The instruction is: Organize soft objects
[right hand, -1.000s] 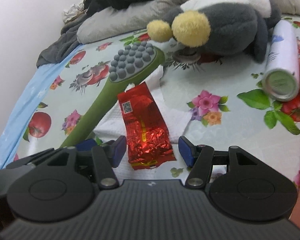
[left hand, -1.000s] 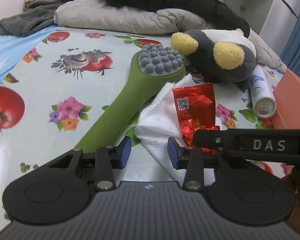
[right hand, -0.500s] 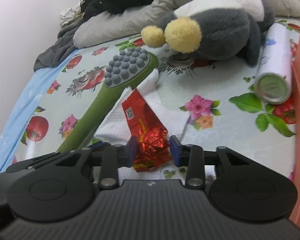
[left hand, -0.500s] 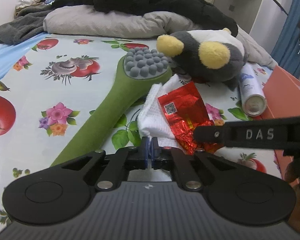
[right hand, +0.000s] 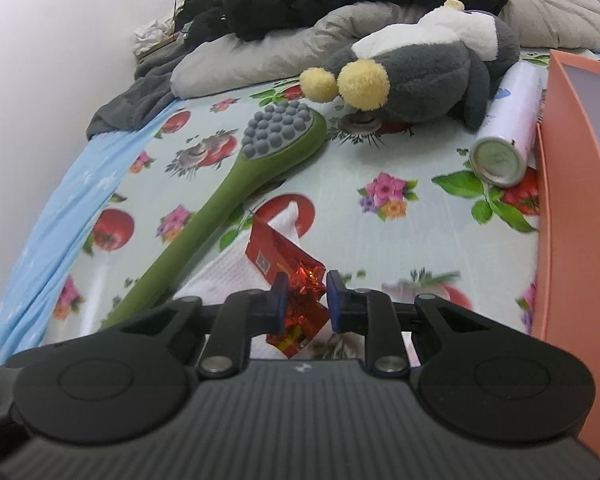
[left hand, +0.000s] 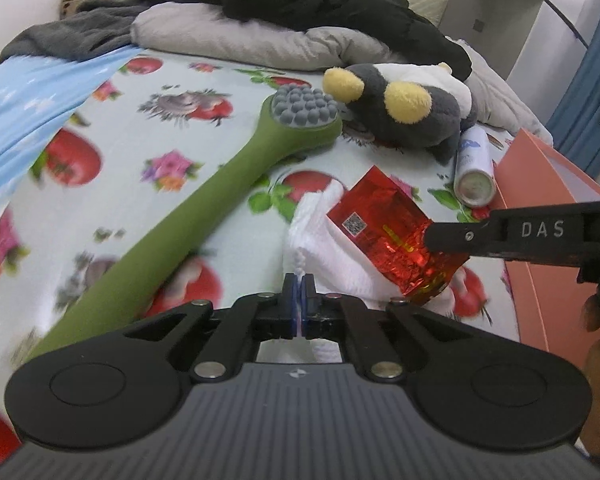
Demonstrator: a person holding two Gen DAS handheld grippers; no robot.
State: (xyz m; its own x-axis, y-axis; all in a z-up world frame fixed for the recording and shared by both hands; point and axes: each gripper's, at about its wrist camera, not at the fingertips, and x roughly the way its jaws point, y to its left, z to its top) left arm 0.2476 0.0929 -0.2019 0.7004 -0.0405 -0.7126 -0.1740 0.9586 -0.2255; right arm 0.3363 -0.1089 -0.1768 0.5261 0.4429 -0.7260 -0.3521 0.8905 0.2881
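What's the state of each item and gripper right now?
left gripper: shut on white cloth, pinching its edge
right gripper: jaws closing on red foil packet, crumpled, lifted
green massage brush: lying flat, untouched
plush toy: lying on bed
spray can: on its side
orange box: open

Left tool pinched closed; right tool closing, both angled downward.
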